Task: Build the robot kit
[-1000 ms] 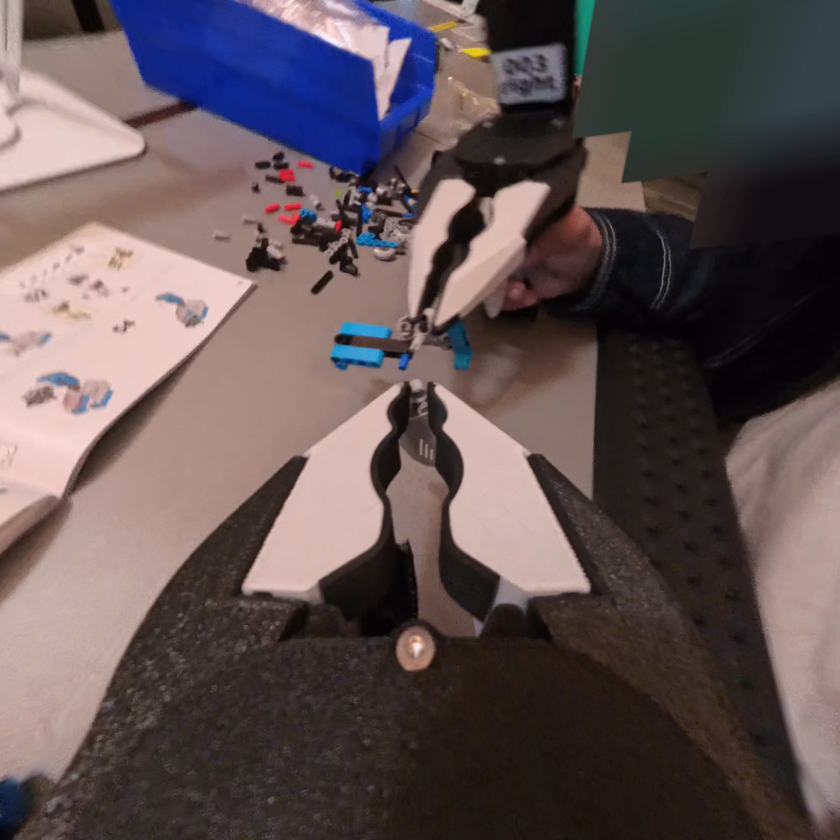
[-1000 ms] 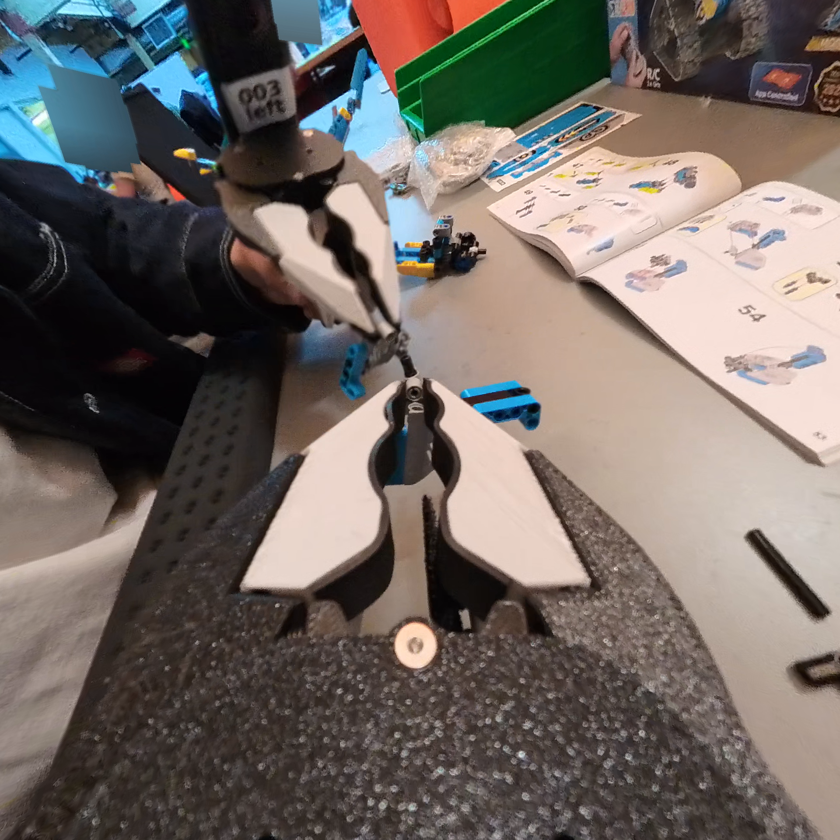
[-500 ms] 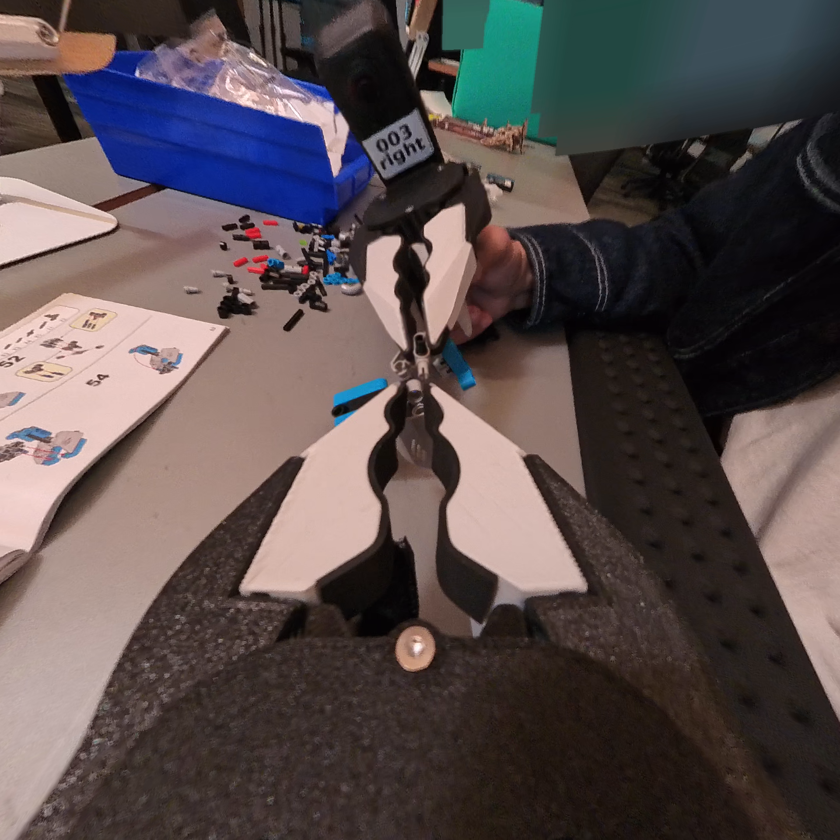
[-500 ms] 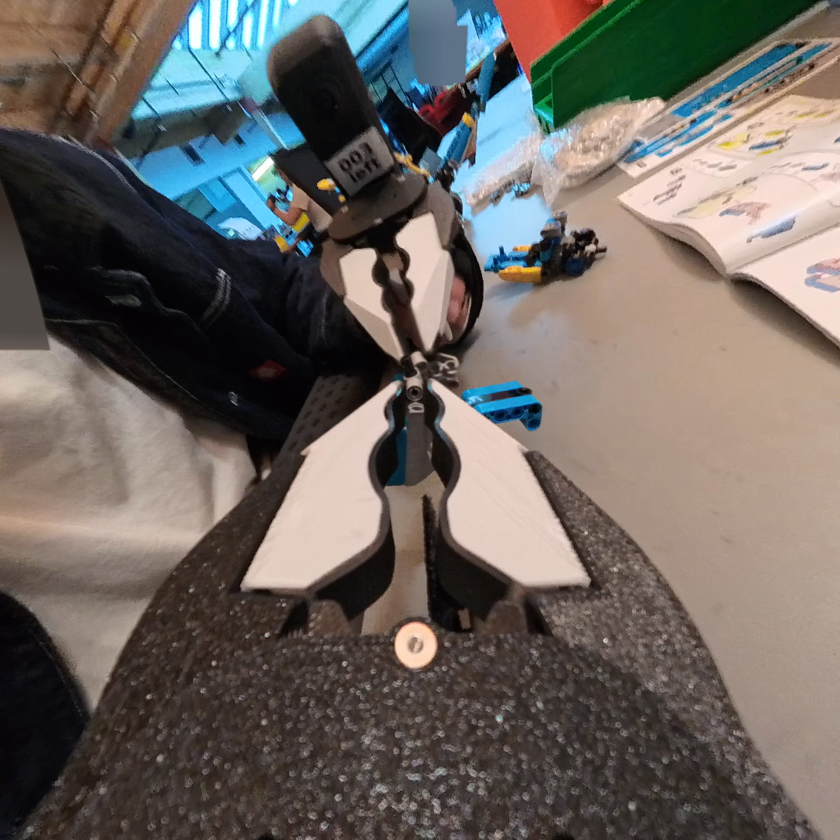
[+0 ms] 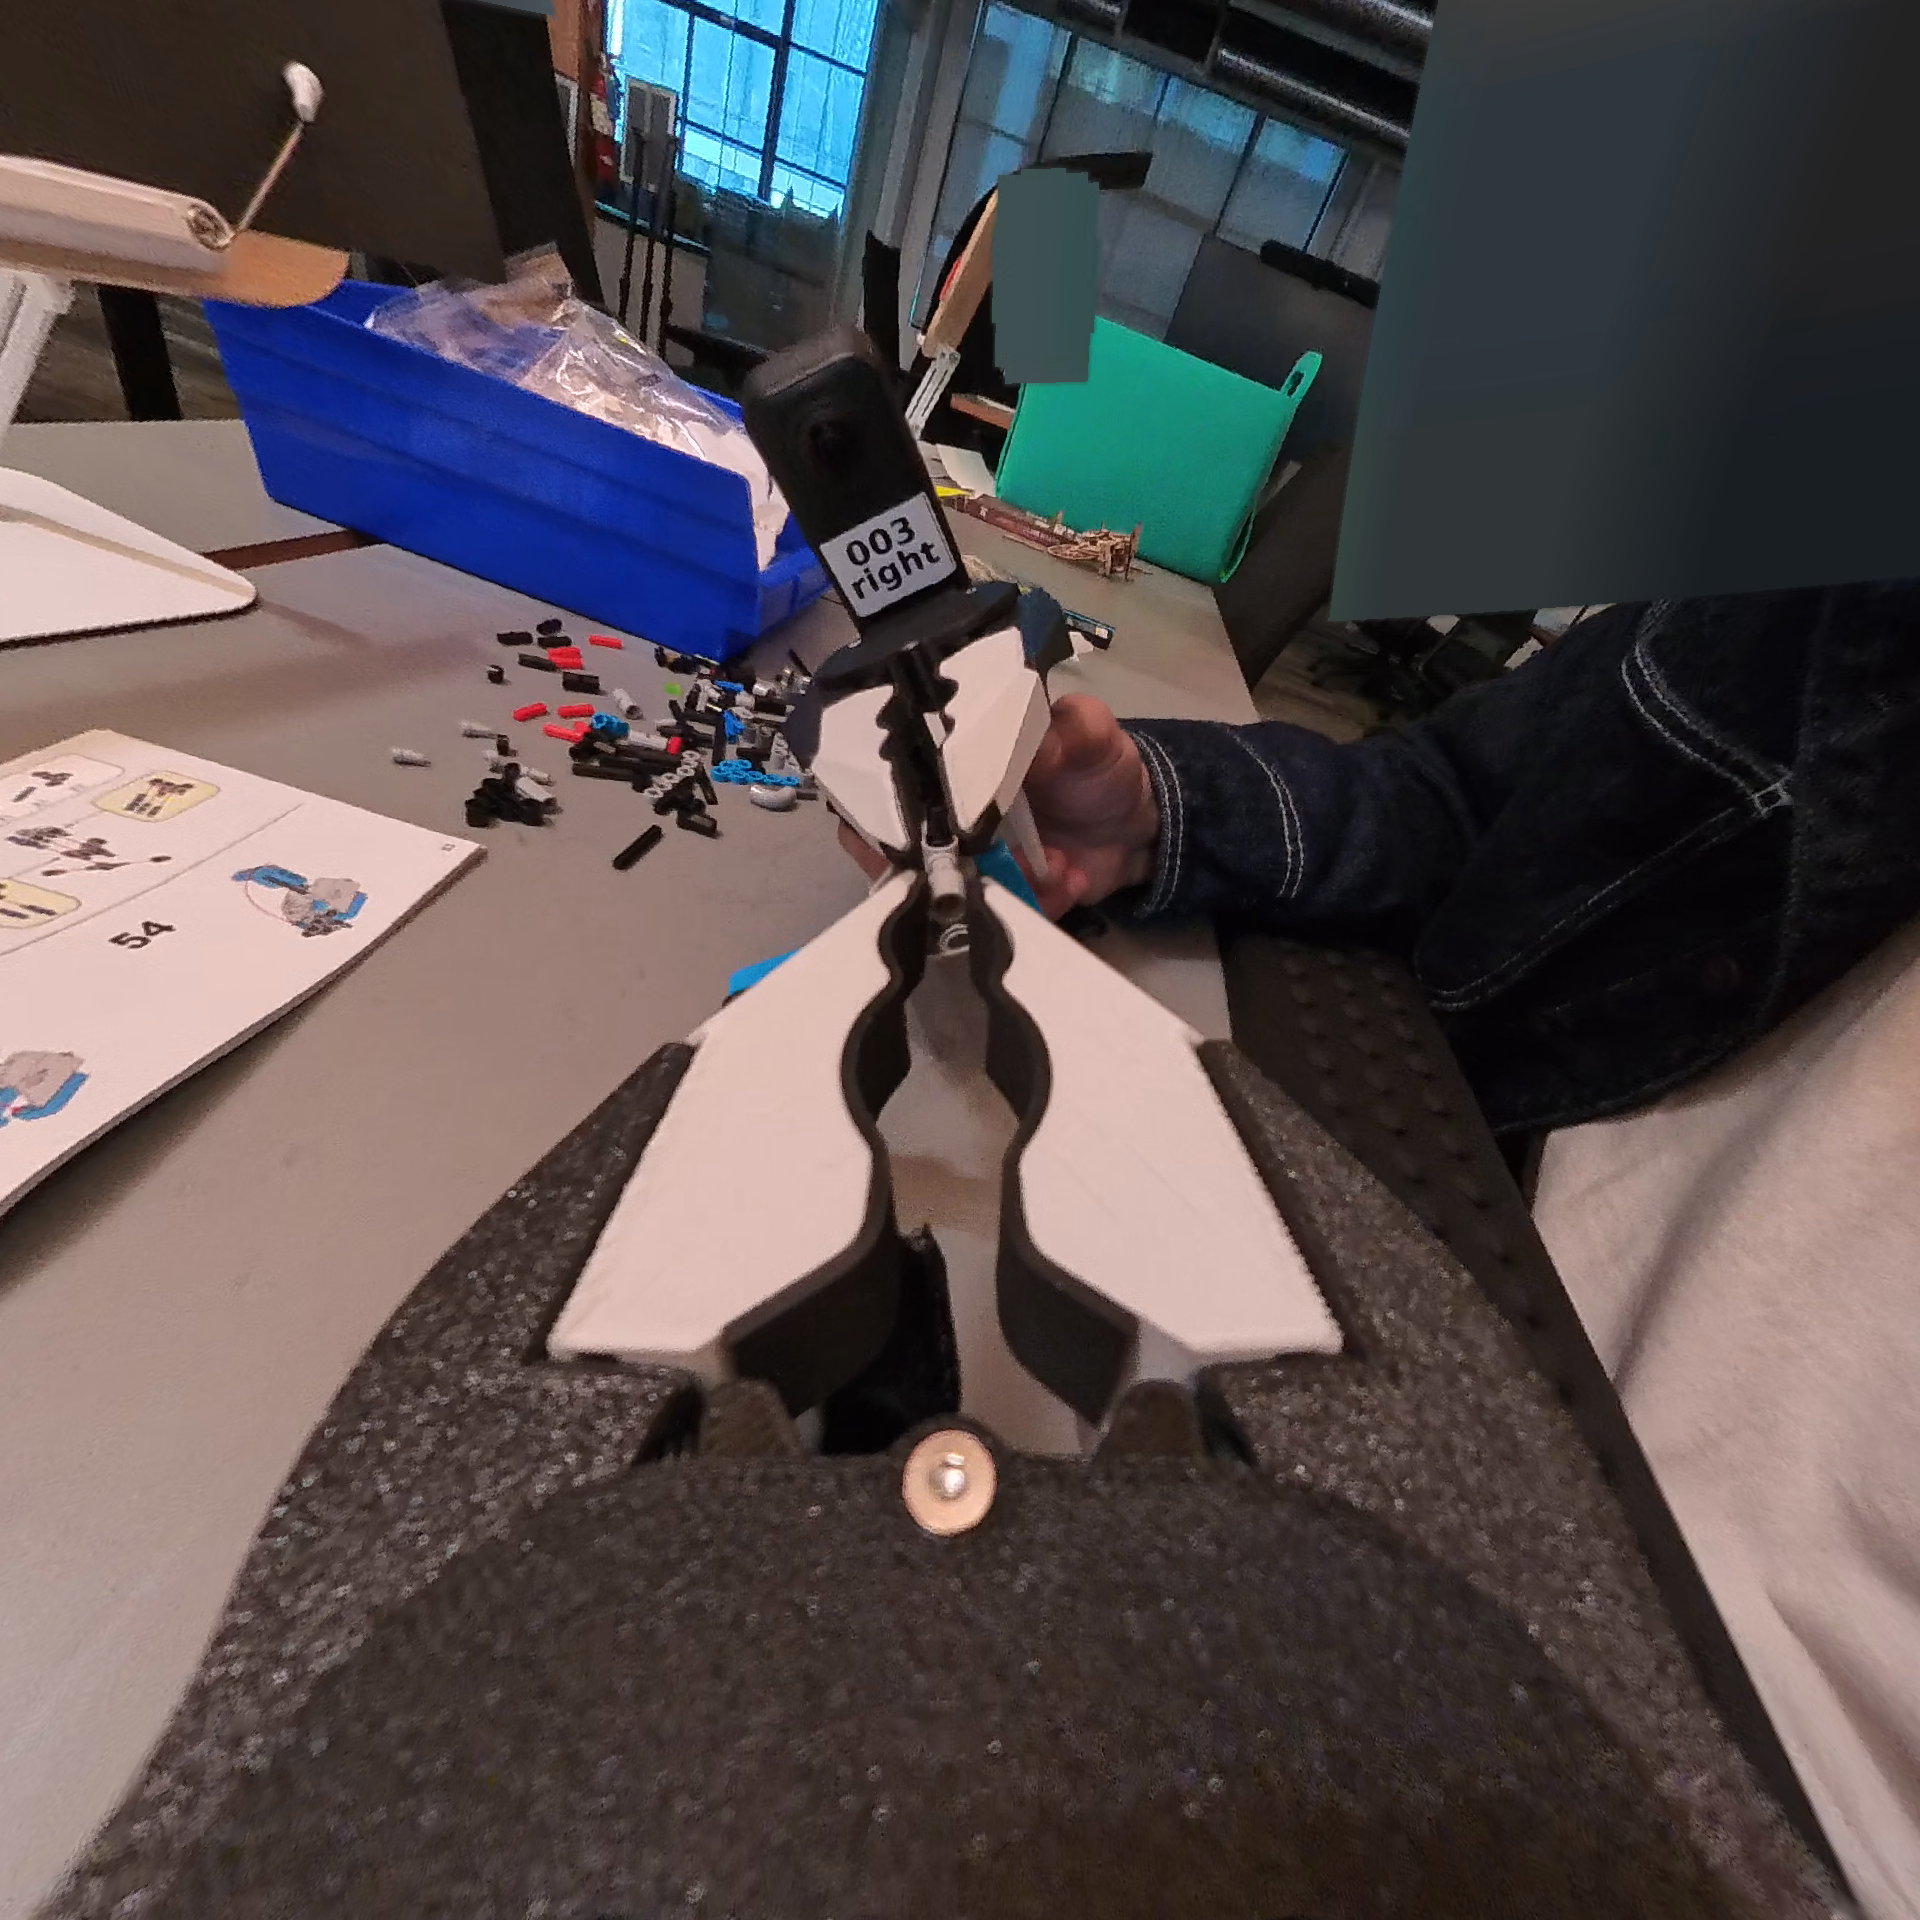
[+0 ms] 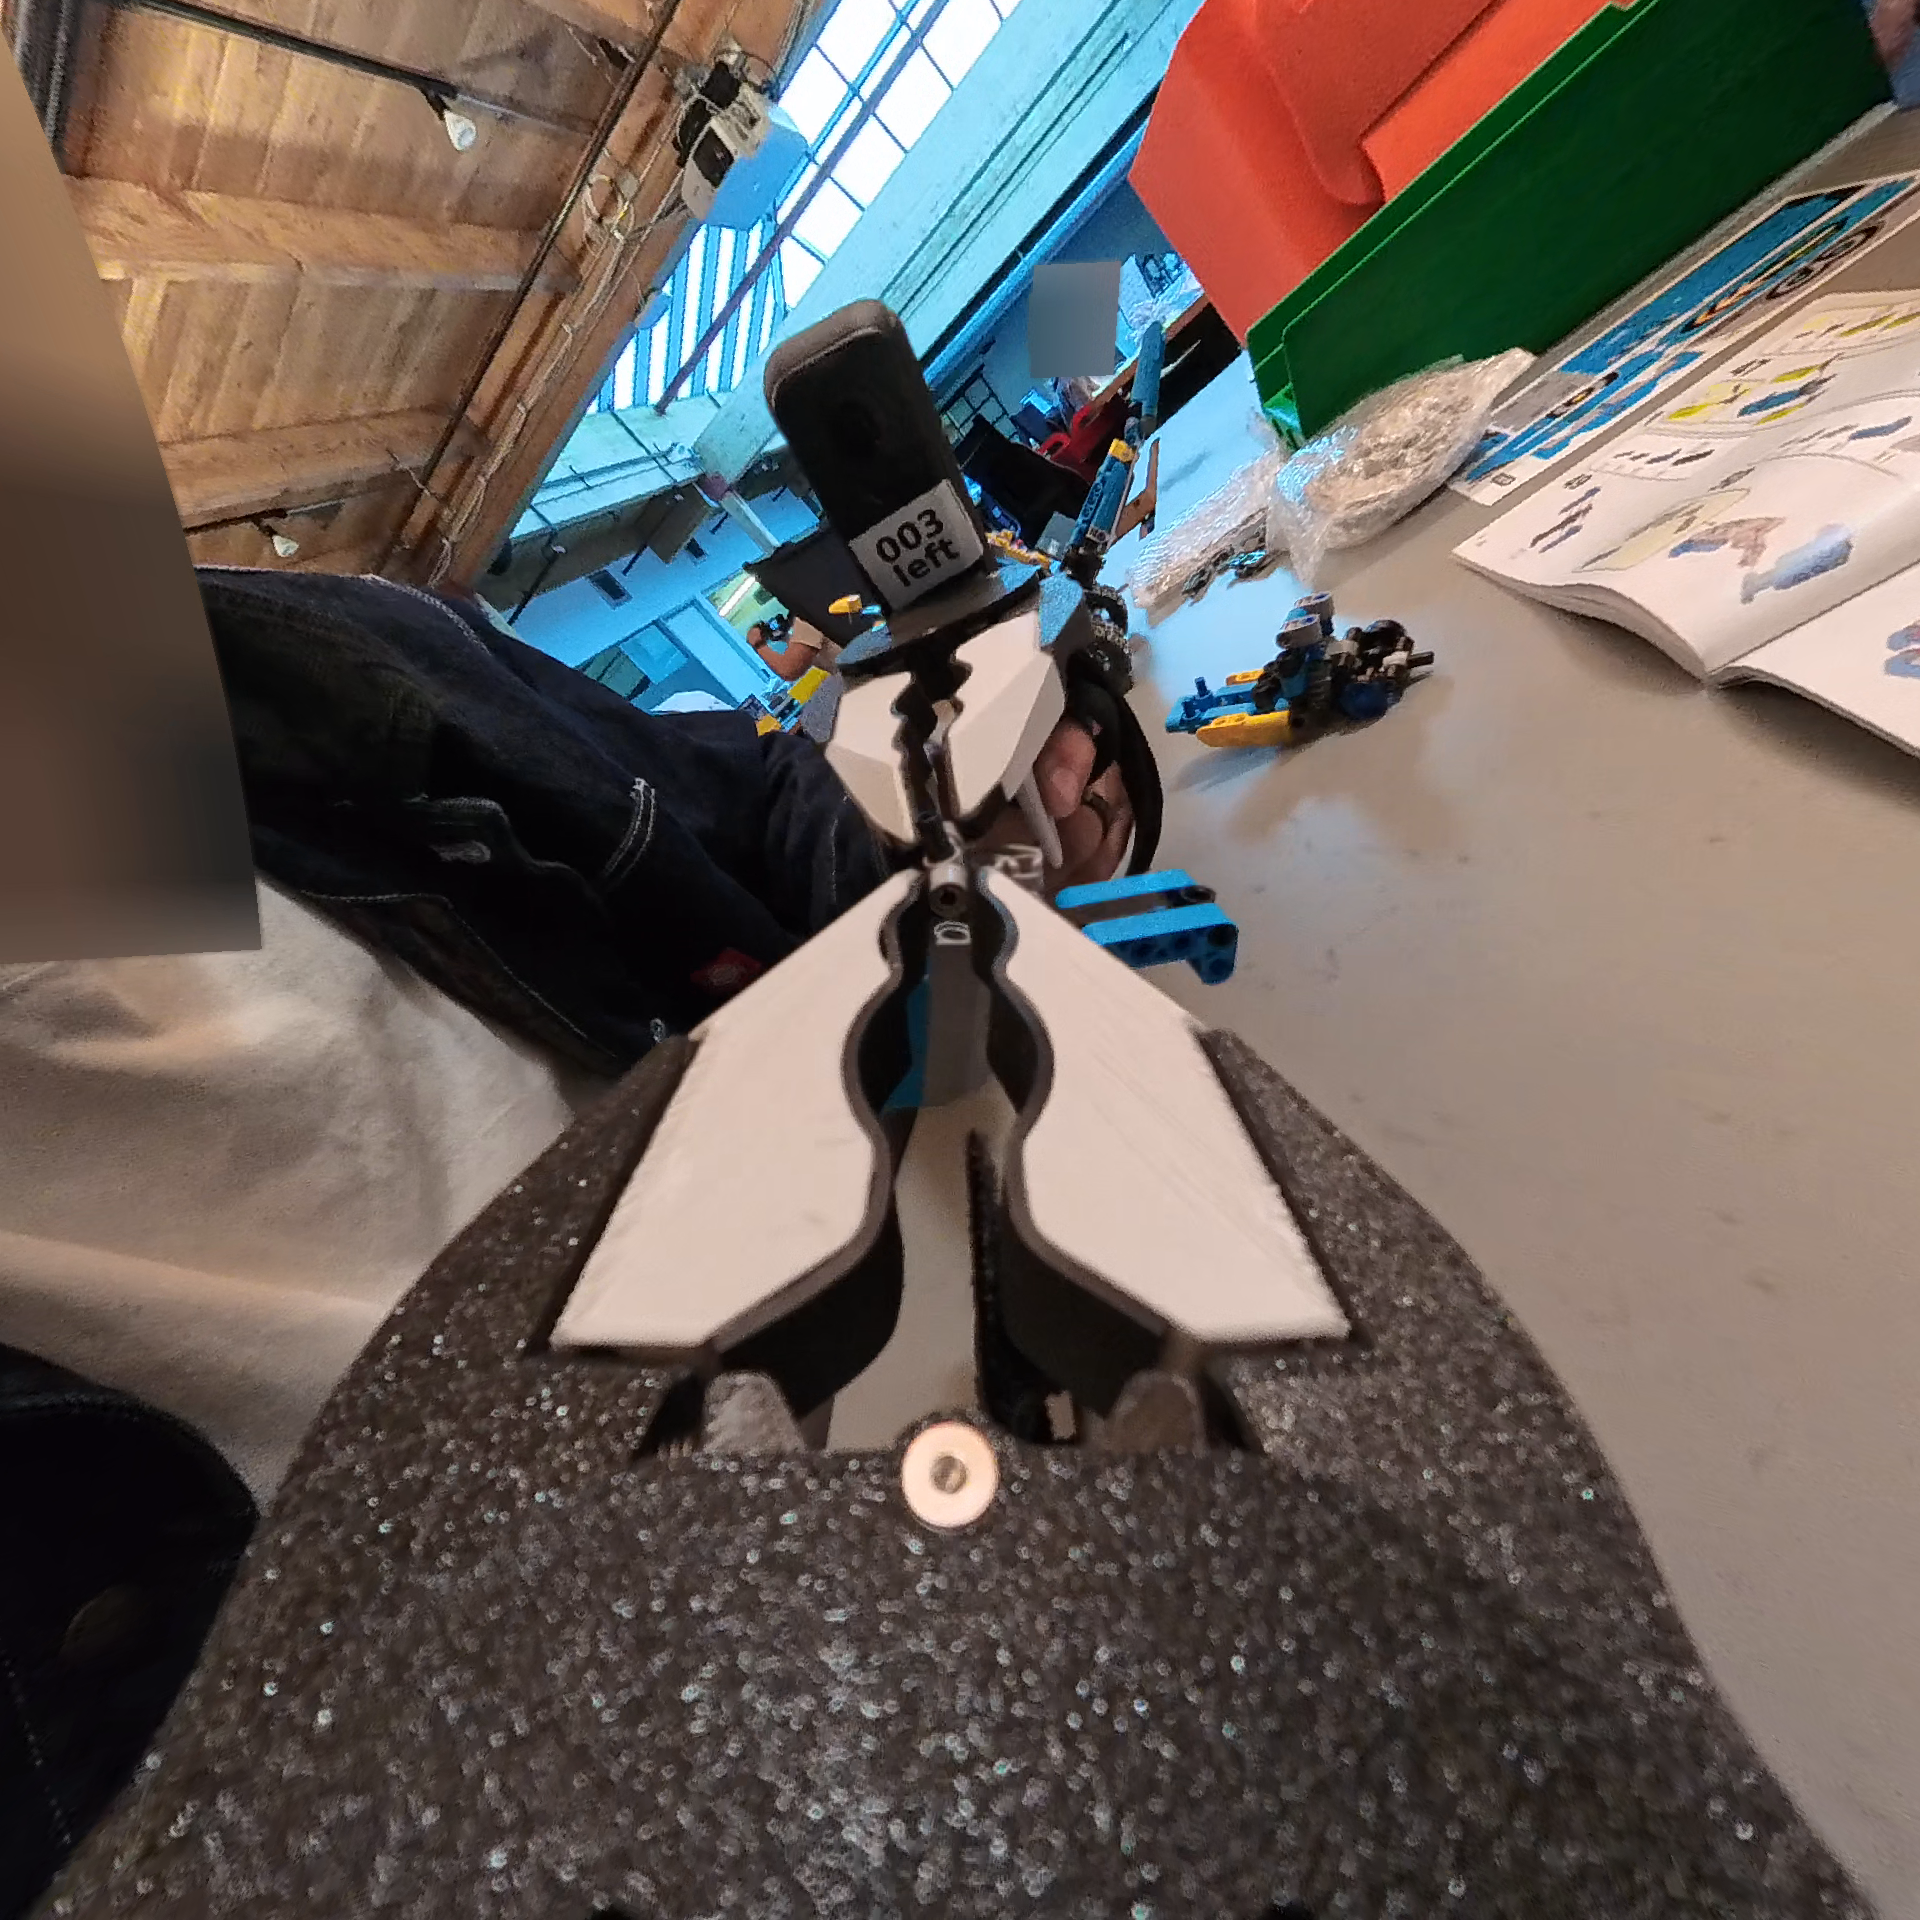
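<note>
Both grippers met tip to tip: left (image 5: 943, 896) clamped a grey pin (image 5: 945, 883), right (image 6: 943, 904) pinched a beam (image 6: 951, 1023). I'd reckon straight alignment mattered.

Our left gripper (image 5: 943, 906) and right gripper (image 6: 943, 902) have risen off the grey table (image 5: 436, 1039) and swung level, tip to tip; a second ago they were tilted down over the blue beam (image 6: 1148, 920).
</note>
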Action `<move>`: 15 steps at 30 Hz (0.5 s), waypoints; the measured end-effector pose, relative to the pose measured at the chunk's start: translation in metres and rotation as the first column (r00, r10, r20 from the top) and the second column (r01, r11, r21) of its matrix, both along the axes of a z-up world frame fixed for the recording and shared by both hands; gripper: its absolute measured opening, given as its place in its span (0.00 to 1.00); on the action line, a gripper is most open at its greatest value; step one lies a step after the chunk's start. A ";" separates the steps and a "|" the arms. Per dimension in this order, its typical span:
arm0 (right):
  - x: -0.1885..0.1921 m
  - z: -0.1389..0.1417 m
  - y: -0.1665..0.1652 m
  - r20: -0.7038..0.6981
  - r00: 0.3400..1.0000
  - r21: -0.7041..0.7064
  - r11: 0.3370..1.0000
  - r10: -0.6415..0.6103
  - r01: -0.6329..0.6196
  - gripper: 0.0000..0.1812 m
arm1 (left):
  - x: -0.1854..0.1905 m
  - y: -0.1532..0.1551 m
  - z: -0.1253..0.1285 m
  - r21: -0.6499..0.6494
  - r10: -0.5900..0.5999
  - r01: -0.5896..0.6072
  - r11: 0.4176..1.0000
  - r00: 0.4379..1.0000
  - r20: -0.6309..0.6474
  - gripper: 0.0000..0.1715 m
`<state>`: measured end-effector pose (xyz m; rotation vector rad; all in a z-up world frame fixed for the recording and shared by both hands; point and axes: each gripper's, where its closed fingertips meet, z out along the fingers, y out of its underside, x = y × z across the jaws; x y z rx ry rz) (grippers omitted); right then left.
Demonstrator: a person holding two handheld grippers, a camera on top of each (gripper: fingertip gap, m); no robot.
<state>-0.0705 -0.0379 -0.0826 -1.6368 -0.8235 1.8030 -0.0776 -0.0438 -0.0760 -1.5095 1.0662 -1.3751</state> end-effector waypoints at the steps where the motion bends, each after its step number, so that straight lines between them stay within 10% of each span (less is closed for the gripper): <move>1: 0.000 0.000 0.000 -0.001 1.000 0.000 1.000 -0.001 0.001 0.03 | 0.000 -0.001 0.001 -0.008 -0.008 0.009 1.000 1.000 0.004 0.04; 15: -0.001 -0.004 0.003 0.021 0.999 -0.001 0.999 -0.034 0.034 0.03 | 0.006 0.001 -0.006 -0.046 0.008 -0.008 0.999 1.000 0.001 0.06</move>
